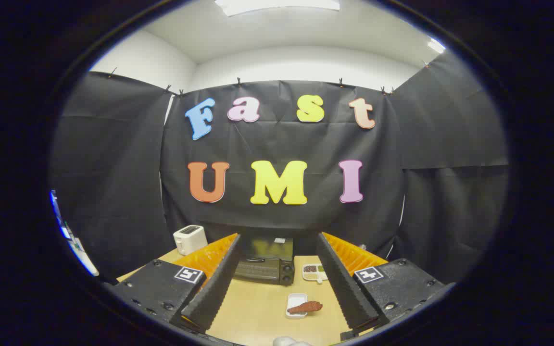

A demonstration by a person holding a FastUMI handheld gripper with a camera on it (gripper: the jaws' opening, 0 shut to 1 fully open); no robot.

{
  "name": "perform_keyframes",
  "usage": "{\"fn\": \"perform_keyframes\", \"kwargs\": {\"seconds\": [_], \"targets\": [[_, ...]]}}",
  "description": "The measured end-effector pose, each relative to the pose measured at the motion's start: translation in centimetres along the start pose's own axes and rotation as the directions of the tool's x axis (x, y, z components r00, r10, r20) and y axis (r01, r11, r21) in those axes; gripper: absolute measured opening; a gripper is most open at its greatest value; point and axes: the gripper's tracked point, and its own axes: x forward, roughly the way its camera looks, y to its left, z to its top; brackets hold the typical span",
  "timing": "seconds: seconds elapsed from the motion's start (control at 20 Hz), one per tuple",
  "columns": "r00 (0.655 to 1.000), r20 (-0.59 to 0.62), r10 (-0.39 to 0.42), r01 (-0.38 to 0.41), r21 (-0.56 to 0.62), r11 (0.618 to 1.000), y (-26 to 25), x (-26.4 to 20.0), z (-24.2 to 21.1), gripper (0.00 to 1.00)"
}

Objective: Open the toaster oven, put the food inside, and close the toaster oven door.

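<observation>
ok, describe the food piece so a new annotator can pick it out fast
Start at the black toaster oven at the back of the wooden table, seen between the open gripper fingers. Nearer than it lies a small white tray. The food is the reddish-brown, elongated piece on that tray, unlike the divided white dish of small bits beside the oven.

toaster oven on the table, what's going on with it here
A handheld gripper is held above a wooden table, fingers open and gripping nothing. Beyond the fingers stands the black toaster oven, its door apparently closed. A reddish-brown piece of food lies on a small white tray between the fingers, nearer than the oven. A divided white dish sits beside the oven, and a white toaster stands further off.
</observation>
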Motion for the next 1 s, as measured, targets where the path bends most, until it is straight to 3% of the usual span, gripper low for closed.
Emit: {"fn": "perform_keyframes", "kwargs": {"seconds": [1.0], "targets": [[0.998, 0.004, -0.056, 0.056, -0.035, 0.998, 0.0, 1.6, 0.7, 0.99]]}}
